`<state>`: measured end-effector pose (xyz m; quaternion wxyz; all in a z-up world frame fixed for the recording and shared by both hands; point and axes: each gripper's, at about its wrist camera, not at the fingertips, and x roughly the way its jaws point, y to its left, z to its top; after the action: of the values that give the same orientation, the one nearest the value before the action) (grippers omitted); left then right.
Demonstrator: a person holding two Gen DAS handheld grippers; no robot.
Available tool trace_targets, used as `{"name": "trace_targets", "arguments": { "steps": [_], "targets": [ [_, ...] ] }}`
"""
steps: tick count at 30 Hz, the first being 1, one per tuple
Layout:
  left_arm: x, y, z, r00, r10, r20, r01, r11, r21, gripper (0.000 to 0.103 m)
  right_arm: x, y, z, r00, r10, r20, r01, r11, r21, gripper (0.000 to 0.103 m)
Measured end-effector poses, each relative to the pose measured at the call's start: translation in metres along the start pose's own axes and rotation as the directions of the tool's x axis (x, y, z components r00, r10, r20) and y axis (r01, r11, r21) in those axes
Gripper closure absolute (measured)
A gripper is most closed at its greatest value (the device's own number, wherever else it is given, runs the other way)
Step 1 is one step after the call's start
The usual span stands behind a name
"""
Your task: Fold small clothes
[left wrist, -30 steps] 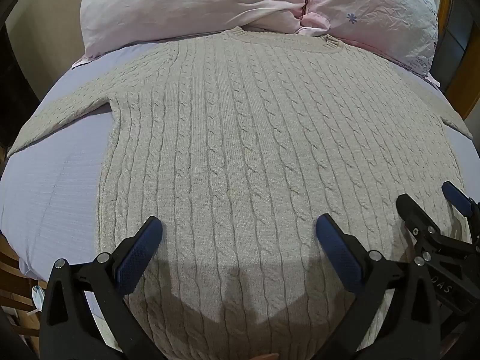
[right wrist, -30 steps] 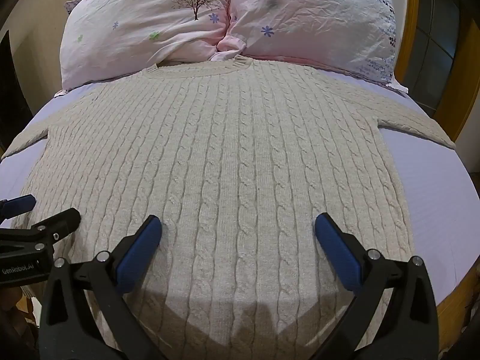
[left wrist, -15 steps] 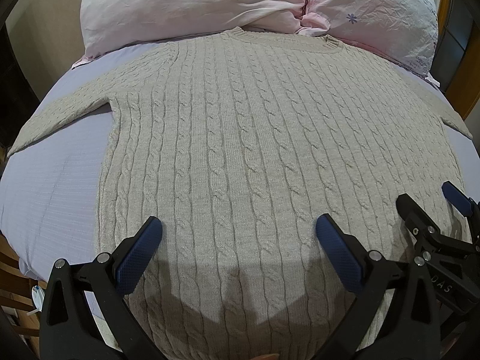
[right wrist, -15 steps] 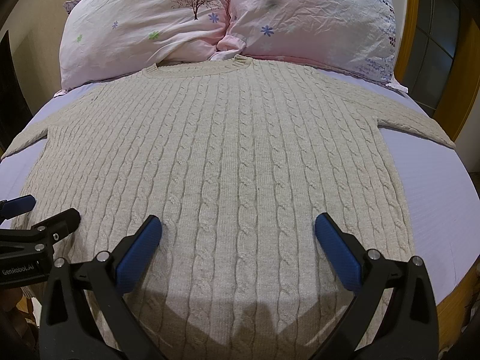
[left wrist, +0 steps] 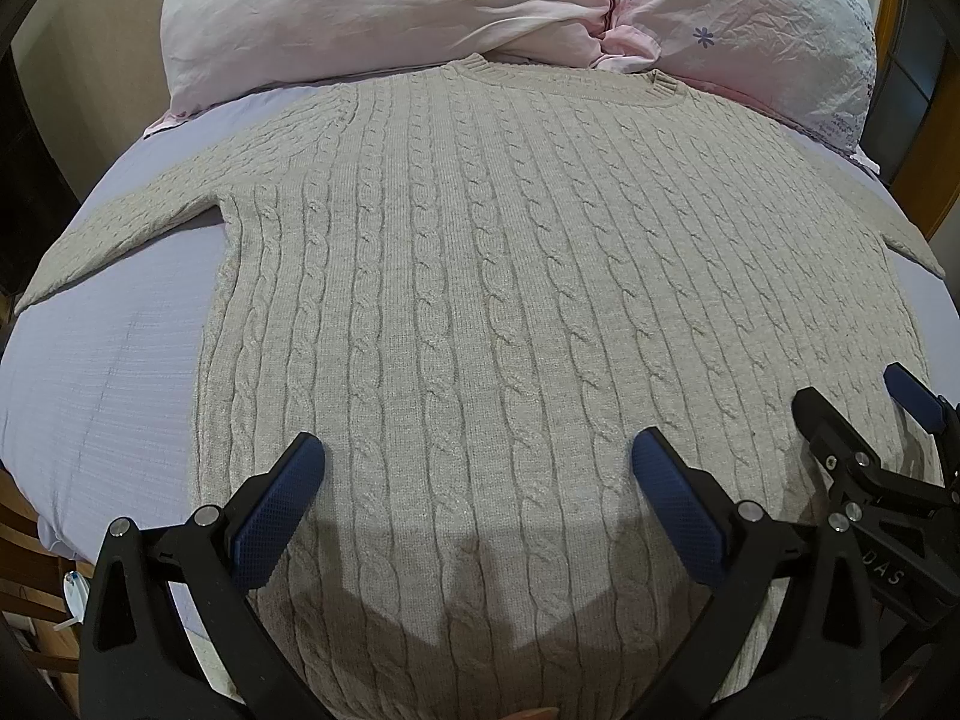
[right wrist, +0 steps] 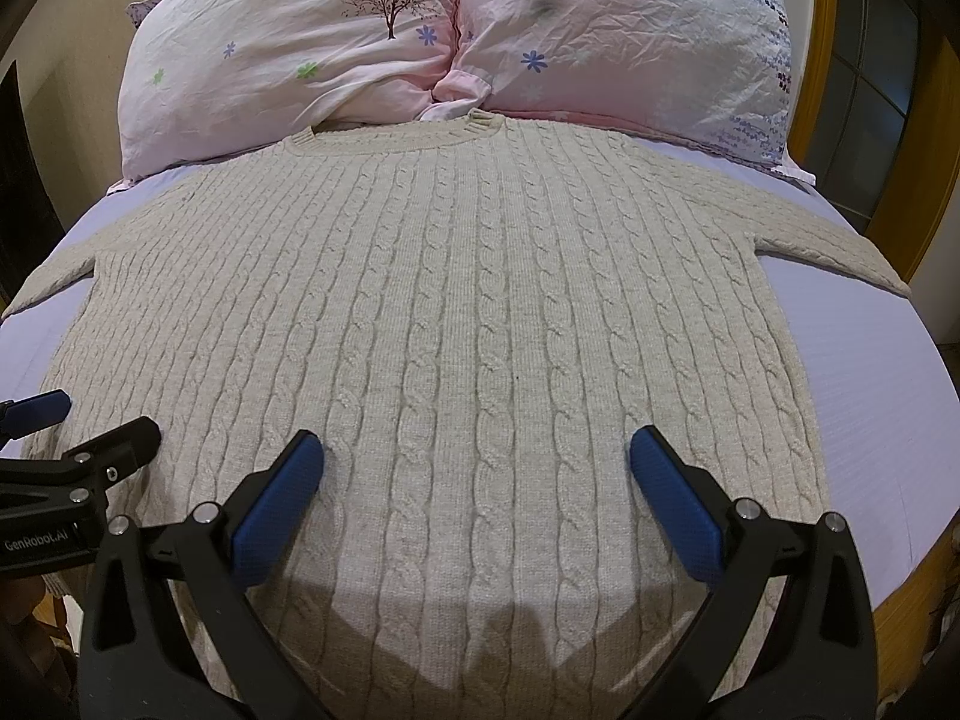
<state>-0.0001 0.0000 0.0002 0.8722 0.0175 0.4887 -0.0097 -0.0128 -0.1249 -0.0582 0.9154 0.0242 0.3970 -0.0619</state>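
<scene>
Sweater spread flat on the bed, both tongs wide apart above its hem.

The beige cable-knit sweater (left wrist: 510,276) lies face up on the lilac bed (left wrist: 120,372), collar touching the pink pillows (right wrist: 456,42), sleeves out to either side. Left tongs (left wrist: 477,468) and right tongs (right wrist: 474,462) hover side by side near the hem — jaws fully spread, gripping nothing (only their shadows fall on the knit).

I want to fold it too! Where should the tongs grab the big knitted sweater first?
Probably a sleeve. The sweater lies flat, neck toward the pillows, both sleeves spread sideways. The left sleeve ends near the bed's edge, so the open left tongs could pinch its cuff from outside and fold inward.
</scene>
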Motion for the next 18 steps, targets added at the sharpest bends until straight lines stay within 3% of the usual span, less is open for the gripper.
{"name": "trace_targets", "arguments": {
  "steps": [18],
  "targets": [
    [0.0, 0.0, 0.0, 1.0, 0.0, 0.0, 0.0, 1.0, 0.0, 0.001, -0.0009, 0.0004, 0.001, 1.0, 0.0, -0.001, 0.0, 1.0, 0.0, 0.002]
  ]
}}
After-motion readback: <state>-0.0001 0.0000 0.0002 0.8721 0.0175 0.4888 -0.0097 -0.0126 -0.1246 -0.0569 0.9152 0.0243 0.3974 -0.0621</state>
